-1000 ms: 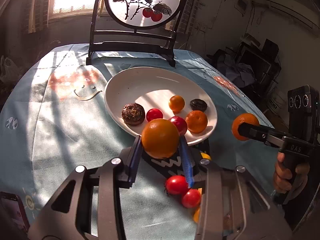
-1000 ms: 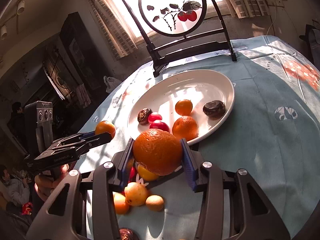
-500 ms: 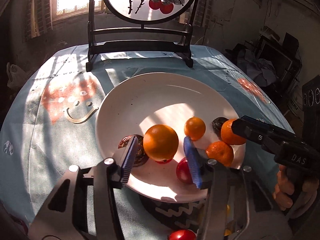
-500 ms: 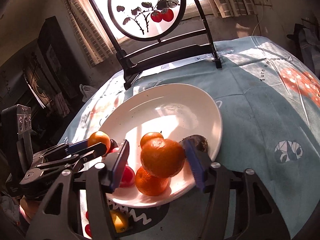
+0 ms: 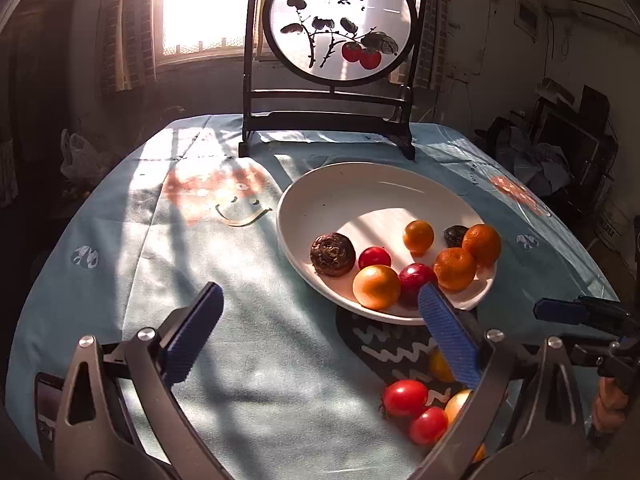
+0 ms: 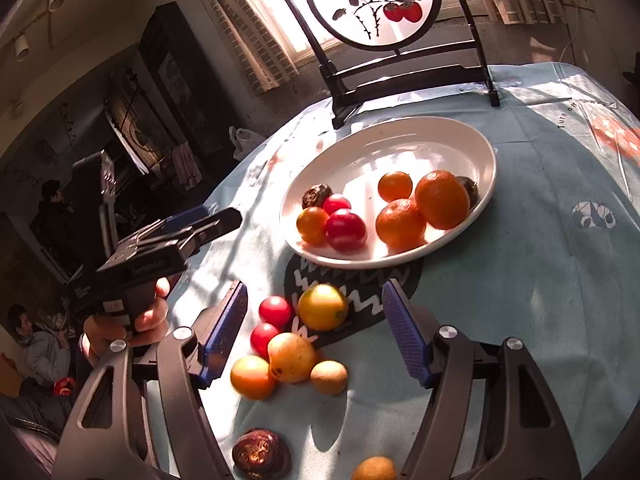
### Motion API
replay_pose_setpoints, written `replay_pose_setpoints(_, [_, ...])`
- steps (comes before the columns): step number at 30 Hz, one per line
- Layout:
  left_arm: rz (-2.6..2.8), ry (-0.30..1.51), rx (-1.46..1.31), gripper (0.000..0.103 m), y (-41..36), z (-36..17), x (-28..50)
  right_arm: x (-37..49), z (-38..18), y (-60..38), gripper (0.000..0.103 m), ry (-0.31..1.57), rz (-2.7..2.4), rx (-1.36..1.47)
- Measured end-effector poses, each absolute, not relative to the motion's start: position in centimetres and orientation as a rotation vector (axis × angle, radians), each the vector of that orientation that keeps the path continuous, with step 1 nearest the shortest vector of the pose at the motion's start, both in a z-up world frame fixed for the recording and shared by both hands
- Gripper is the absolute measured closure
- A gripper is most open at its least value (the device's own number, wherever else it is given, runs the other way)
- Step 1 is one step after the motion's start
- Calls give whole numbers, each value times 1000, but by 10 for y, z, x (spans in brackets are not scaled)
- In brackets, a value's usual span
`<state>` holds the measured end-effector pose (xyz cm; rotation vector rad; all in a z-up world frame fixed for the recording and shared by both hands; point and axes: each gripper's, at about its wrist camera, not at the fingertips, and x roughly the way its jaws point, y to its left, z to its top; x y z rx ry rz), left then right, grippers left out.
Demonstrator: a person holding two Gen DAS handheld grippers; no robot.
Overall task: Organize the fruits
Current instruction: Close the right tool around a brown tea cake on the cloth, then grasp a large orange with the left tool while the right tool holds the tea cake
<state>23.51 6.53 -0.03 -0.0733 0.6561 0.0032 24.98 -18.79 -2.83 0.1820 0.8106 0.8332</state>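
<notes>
Fruits: eight sit in the white plate (image 6: 486, 148) ahead of my fingers | left gripper (image 5: 320, 328) spread, empty | right gripper (image 6: 316, 332) spread, empty, loose fruit pile (image 6: 292, 340) between its pads | remaining: roughly eight pieces on the tablecloth (image 5: 160, 260); about half done, I judge.

A plate (image 6: 490, 152) sits mid-bench (image 6: 520, 280) holding fruit; loose fruit (image 6: 292, 356) lies nearer; a framed screen (image 6: 400, 64) stands behind.
</notes>
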Motion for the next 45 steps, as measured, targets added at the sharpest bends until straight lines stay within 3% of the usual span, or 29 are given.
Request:
replay_pose_setpoints(13, [68,654,-24,3,65,0,230,148,-61,-156,33,867,734,-104])
replay_pose_setpoints(18, [60,658,-25,3,65,-1,228,143,-68,-146,38,877,704,-130])
replay_pose_setpoints(23, [62,657,-32,3,67,0,225,138,-74,-137,56,884,650,-215])
replay_pose_setpoints(26, [64,662,-42,3,70,-1,223,135,-74,-136,58,875,632,-242])
replay_pose_setpoints(38, [-237,714,-110,4,69,-22,168,139,-53,-193,59,708,610,128])
replay_pose_setpoints(40, [-322,717,-100,6,57,-24,155,143,-52,-201,59,705,607,174])
replay_pose_setpoints(43, [-387,732,-19,17,31,-29,144,149,-54,-205,59,724,586,206])
replay_pose_setpoints(45, [-413,767,35,35,13,-38,145,149,-53,-206,59,717,593,208])
